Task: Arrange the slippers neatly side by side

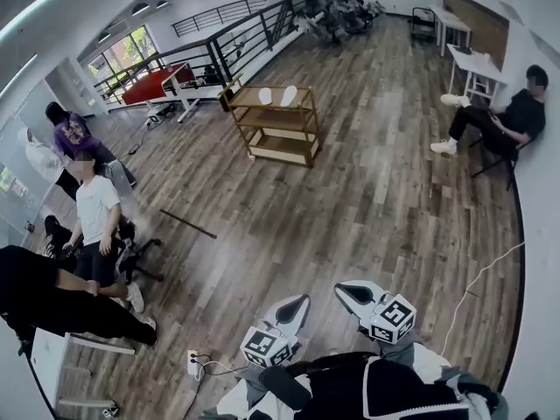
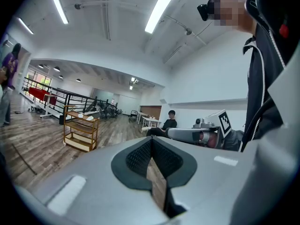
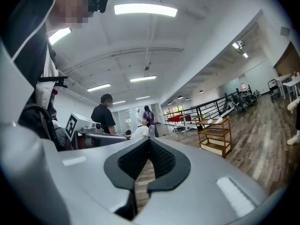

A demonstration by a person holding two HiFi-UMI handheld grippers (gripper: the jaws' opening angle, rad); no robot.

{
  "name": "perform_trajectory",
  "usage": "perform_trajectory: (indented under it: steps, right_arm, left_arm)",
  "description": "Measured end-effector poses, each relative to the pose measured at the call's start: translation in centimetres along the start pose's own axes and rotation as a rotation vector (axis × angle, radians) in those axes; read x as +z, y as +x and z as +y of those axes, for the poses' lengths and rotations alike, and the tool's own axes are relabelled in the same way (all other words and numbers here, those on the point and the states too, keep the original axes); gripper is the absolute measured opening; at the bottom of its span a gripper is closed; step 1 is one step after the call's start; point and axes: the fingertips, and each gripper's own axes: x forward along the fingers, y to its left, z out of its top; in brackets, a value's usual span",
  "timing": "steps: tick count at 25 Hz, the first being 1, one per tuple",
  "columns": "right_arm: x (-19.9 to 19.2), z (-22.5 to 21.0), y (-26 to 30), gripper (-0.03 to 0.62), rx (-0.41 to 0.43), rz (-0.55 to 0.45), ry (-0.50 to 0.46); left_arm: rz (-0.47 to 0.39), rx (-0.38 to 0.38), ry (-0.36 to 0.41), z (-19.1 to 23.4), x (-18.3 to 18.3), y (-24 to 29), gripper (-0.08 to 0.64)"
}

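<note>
Two white slippers (image 1: 277, 96) lie on the top shelf of a wooden cart (image 1: 278, 122) far across the wooden floor. The left gripper view shows them as small white shapes, the slippers (image 2: 84, 117) on the cart (image 2: 80, 134). In the right gripper view the slippers (image 3: 210, 121) rest on the cart (image 3: 216, 138). My left gripper (image 1: 304, 299) and right gripper (image 1: 341, 289) are held close to my body at the bottom of the head view, far from the cart. Both are shut with nothing between the jaws: left gripper (image 2: 151, 142), right gripper (image 3: 149, 142).
Several people sit or stand at the left (image 1: 94, 213). Another person sits against the right wall (image 1: 507, 125). A black rod (image 1: 187, 224) lies on the floor. White tables (image 1: 472, 68) stand at the back right, a railing (image 1: 219, 46) at the back. A cable and socket (image 1: 194, 362) lie near my feet.
</note>
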Motion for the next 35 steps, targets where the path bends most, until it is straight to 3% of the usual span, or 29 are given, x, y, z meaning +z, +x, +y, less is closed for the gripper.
perform_trajectory:
  steps: [6,11,22,35]
  right_arm:
    - [-0.3,0.6,1.1,0.005,0.054,0.014,-0.006]
    - [-1.0,1.3,1.7,0.005,0.092,0.037,-0.013]
    - [0.6,-2.5,5.3,0.005,0.027,0.018,-0.021]
    - [2.2,-5.9,15.7,0.005,-0.012,0.034,-0.035]
  left_arm:
    - [-0.006,0.065,-0.017,1.2,-1.2,-1.2,0.017]
    - [-0.012,0.075,-0.041,1.7,-1.0,-1.1,0.017]
    - [-0.004,0.013,-0.012,6.0,0.7,1.9,0.017]
    - [-0.022,-0.047,-0.039,17.0,3.1,3.9,0.017]
